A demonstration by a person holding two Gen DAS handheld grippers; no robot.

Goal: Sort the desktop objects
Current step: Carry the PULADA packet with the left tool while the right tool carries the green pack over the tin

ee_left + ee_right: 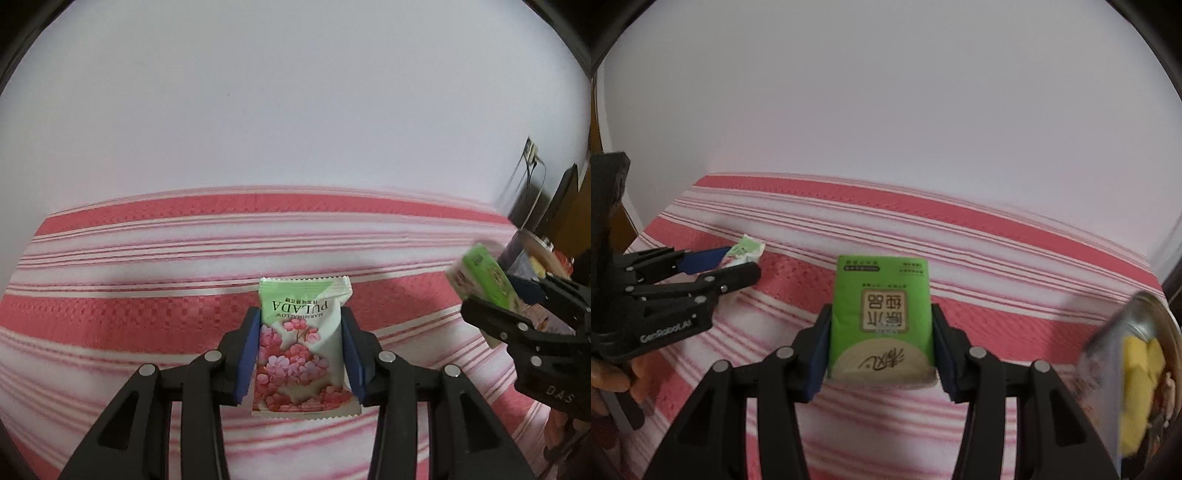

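- Jaws of the left gripper [300,341] are seen, in the left wrist view, clamped on a marshmallow packet [301,347] by its two long sides, so that it is carried clear of the striped tablecloth [147,314]; the blue pads [246,354] press its edges. The packet is white and green with pink blossoms and crimped ends.
- Right of the marshmallow packet, the right gripper [491,314] is seen blurred, with a green pack in it.
- Jaws of the right gripper [881,341], in the right wrist view, are closed on a green tissue pack [881,314], held by its sides above the tablecloth, presumably for carrying to its sorted place. A metal bowl [1145,314] with yellow pieces stands right of the pack; the left gripper [738,266] is at far left.
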